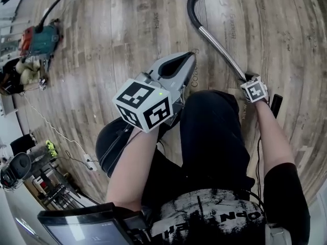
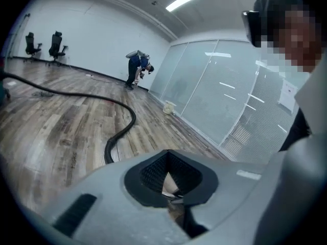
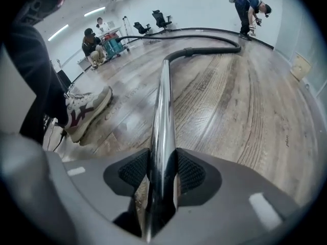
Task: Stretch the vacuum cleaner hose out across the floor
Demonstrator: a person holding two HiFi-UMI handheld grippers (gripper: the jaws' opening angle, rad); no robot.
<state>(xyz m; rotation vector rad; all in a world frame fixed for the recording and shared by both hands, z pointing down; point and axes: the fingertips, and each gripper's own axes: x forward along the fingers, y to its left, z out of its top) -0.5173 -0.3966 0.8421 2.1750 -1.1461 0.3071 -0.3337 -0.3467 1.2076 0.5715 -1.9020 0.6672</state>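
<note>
The right hand-held gripper (image 1: 247, 78) is held low over the wooden floor (image 1: 102, 60) at 3 o'clock in the head view and is pointed steeply down. In its own view the jaws are closed on the chrome tube (image 3: 163, 101), which is pressed between the two ribbed pads and runs straight away from them toward 12 o'clock. In the head view the tube (image 1: 217, 47) is seen slanting from this gripper toward 11 o'clock, where it is joined to the black hose (image 1: 191, 4); the hose curves there and leaves the frame at 12 o'clock. In the right gripper view the hose (image 3: 204, 37) is laid on the floor in a long bend, first toward 1 o'clock and then back toward 11 o'clock, where a teal machine (image 3: 112, 45) is set beside a seated person (image 3: 92, 42). A shoe (image 3: 84, 111) is planted on the floor at 9 o'clock of the tube. The left hand-held gripper (image 1: 190, 56) is raised in front of the body at the centre of the head view; in its own view the jaws are shut with nothing between them. Past them, the hose (image 2: 122, 131) is seen snaking over the floor toward 10 o'clock, and a bent-over person (image 2: 137, 68) is seen at 12 o'clock, beside a glass wall (image 2: 230, 96). Two chairs (image 2: 43, 44) are placed by the far wall at 10 o'clock.
</note>
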